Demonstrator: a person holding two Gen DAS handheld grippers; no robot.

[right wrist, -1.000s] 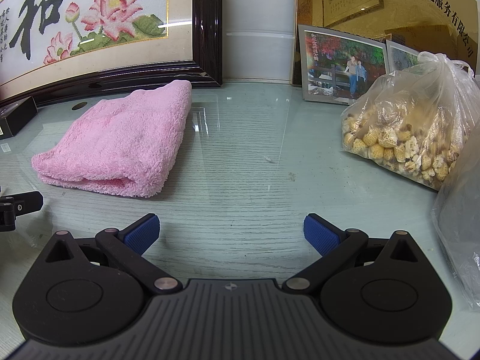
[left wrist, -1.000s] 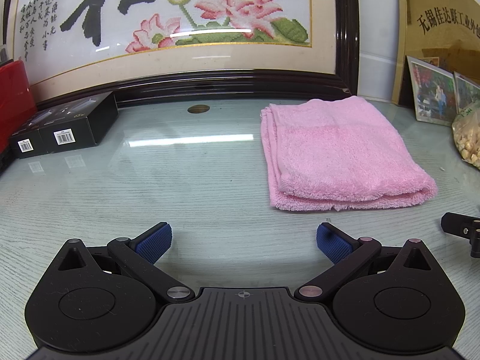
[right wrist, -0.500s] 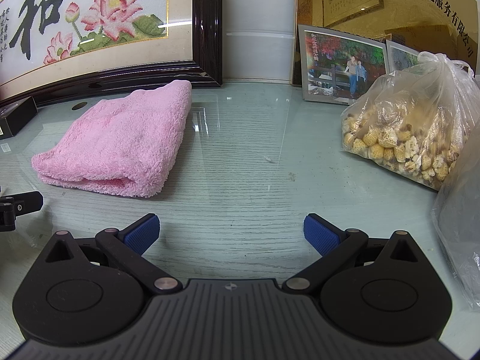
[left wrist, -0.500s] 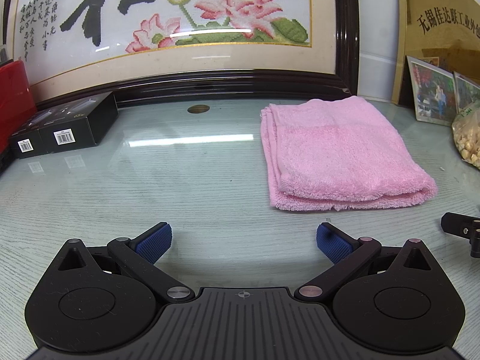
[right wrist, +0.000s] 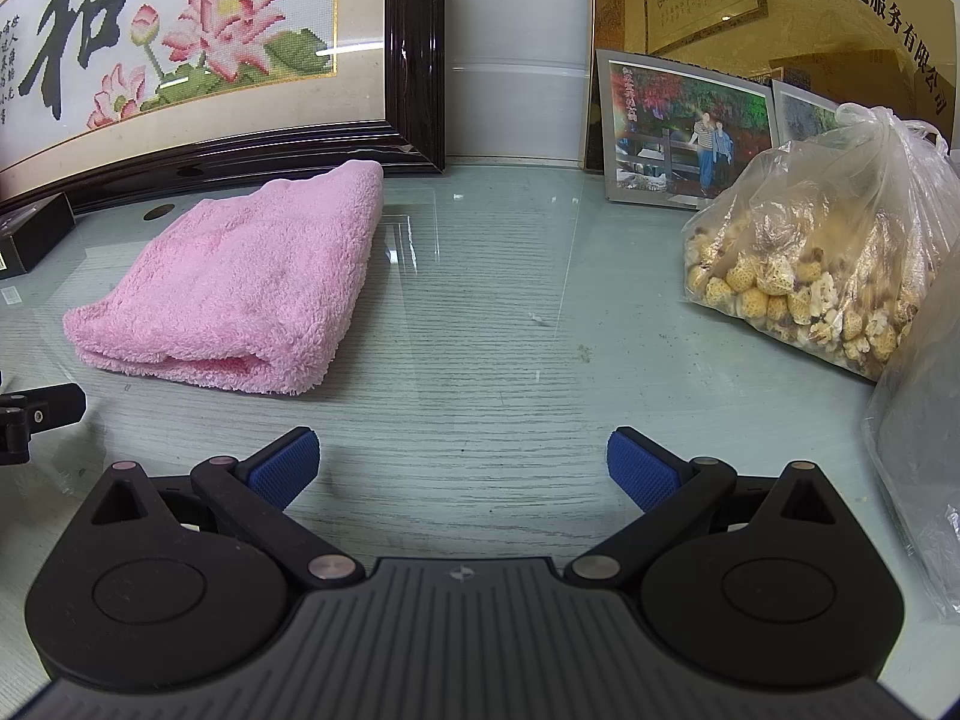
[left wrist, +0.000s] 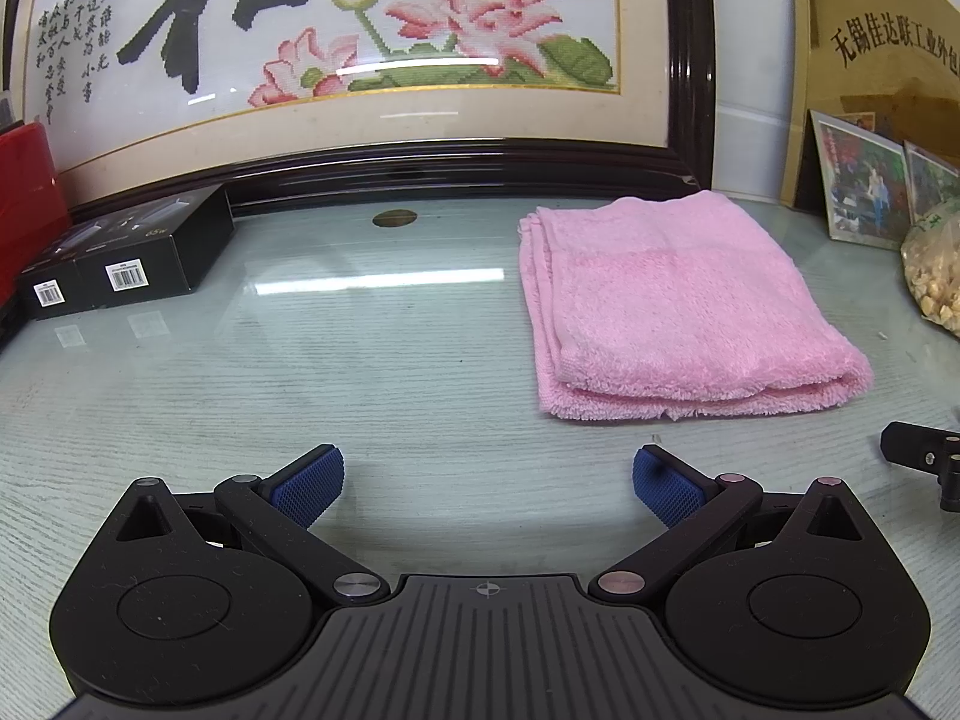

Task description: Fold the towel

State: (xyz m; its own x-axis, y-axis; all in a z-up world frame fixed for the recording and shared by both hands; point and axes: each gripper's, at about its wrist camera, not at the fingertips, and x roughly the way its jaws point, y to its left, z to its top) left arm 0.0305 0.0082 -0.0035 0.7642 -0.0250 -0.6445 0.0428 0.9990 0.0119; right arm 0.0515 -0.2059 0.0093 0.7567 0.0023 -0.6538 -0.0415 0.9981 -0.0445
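Observation:
A pink towel (left wrist: 672, 306) lies folded into a thick rectangle on the glass tabletop (left wrist: 360, 360), ahead and to the right in the left wrist view. In the right wrist view the same towel (right wrist: 240, 288) lies ahead and to the left. My left gripper (left wrist: 487, 477) is open, low over the glass, a short way in front of the towel's near edge, holding nothing. My right gripper (right wrist: 462, 468) is also open and empty, to the right of the towel. The tip of the other gripper shows at each view's edge.
A large framed lotus embroidery (left wrist: 360, 60) leans at the back. Black boxes (left wrist: 126, 264) and a red object (left wrist: 24, 192) sit at the left. Framed photos (right wrist: 684, 132) and a plastic bag of pale round food (right wrist: 822, 264) stand at the right, with another bag (right wrist: 924, 456) at the right edge.

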